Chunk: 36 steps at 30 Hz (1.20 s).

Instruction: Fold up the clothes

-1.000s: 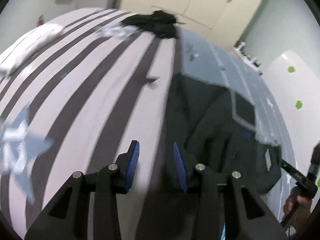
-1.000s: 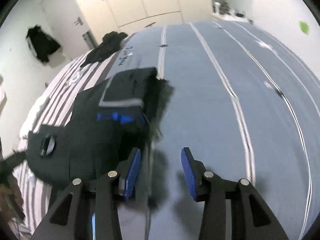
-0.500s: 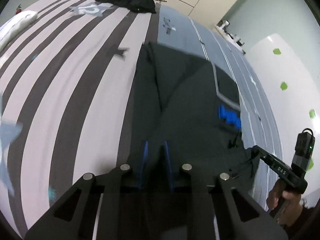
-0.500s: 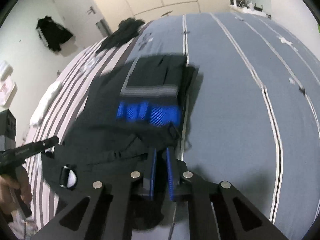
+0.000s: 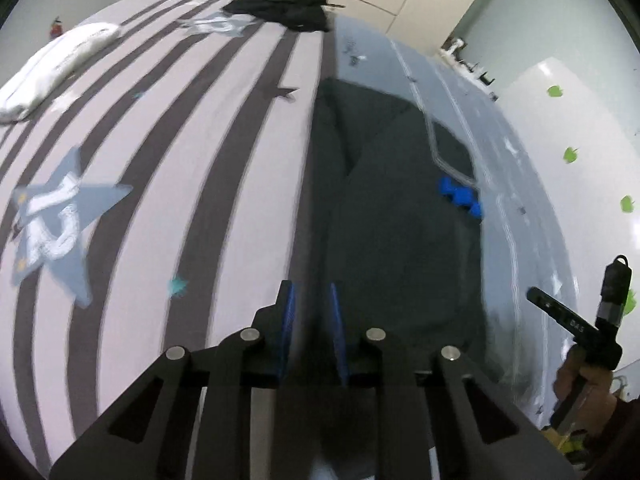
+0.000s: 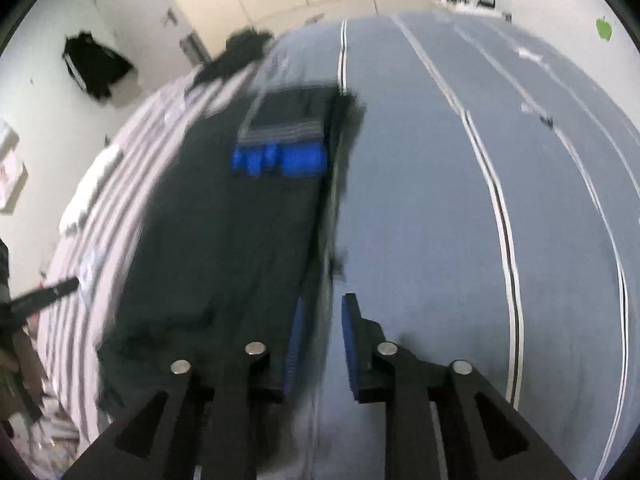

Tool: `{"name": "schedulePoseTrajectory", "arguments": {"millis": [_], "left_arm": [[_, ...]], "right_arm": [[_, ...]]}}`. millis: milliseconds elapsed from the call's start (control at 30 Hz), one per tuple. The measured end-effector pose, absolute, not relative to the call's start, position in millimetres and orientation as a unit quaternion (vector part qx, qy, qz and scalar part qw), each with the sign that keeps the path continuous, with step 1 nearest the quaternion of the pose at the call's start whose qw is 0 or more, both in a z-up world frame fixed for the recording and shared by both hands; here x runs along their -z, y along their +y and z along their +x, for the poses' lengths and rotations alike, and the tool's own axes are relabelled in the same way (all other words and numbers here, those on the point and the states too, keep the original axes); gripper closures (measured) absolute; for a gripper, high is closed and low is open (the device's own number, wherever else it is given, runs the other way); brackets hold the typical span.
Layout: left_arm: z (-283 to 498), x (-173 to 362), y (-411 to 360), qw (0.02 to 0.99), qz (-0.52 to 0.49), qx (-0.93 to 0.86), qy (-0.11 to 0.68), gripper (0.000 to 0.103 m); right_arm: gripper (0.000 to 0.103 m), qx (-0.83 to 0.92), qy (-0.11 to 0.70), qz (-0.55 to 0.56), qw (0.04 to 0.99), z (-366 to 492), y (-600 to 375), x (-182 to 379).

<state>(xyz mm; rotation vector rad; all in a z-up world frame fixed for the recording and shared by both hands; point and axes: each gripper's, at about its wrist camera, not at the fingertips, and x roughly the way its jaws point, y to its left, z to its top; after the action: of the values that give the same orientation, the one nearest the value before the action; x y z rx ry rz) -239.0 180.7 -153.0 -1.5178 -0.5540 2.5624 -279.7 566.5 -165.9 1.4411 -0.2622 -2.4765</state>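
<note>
Since half a second ago both claws have parted a little, the left claw (image 5: 311,312) and right claw (image 6: 323,336) now each slightly spread over a near edge of the dark garment (image 5: 400,240) on the bed (image 5: 160,180), so the fold seems just laid, and next they should lift clear and smooth it.

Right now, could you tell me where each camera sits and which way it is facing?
Left wrist: on the left gripper, facing along the bed; dark garment ahead; right hand at right.
Right wrist: on the right gripper, facing the blue bedding; left hand at the left edge.
Shared: garment, blue patch, clothes pile.
</note>
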Motion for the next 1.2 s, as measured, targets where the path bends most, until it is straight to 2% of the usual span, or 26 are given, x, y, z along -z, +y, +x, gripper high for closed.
{"name": "schedulePoseTrajectory", "arguments": {"millis": [200, 400, 533, 767, 933, 1067, 1200], "left_arm": [[-269.6, 188.9, 224.5, 0.084, -0.552, -0.812, -0.169, 0.087], [-242.9, 243.9, 228.2, 0.08, -0.596, -0.78, -0.172, 0.087], [-223.7, 246.5, 222.0, 0.091, -0.591, -0.778, -0.193, 0.087], [-204.4, 233.1, 214.4, 0.112, -0.581, -0.774, -0.227, 0.086], [-192.6, 242.1, 218.5, 0.107, -0.593, -0.772, -0.203, 0.086], [-183.8, 242.7, 224.2, 0.109, -0.591, -0.778, -0.183, 0.086], [-183.4, 237.1, 219.2, 0.118, -0.588, -0.776, -0.197, 0.086]], "right_arm": [[0.078, 0.845, -0.068, 0.497, 0.185, -302.5, 518.8, 169.5], [0.077, 0.801, -0.059, 0.57, 0.175, -275.7, 502.4, 234.7], [0.077, 0.792, -0.045, 0.585, 0.169, -246.1, 505.3, 261.7], [0.075, 0.807, -0.077, 0.553, 0.194, -231.3, 508.3, 224.5], [0.073, 0.782, -0.058, 0.583, 0.213, -213.4, 492.4, 249.5], [0.072, 0.78, -0.089, 0.586, 0.201, -203.8, 499.7, 260.8], [0.073, 0.781, -0.085, 0.587, 0.195, -206.0, 497.8, 258.4]]}}
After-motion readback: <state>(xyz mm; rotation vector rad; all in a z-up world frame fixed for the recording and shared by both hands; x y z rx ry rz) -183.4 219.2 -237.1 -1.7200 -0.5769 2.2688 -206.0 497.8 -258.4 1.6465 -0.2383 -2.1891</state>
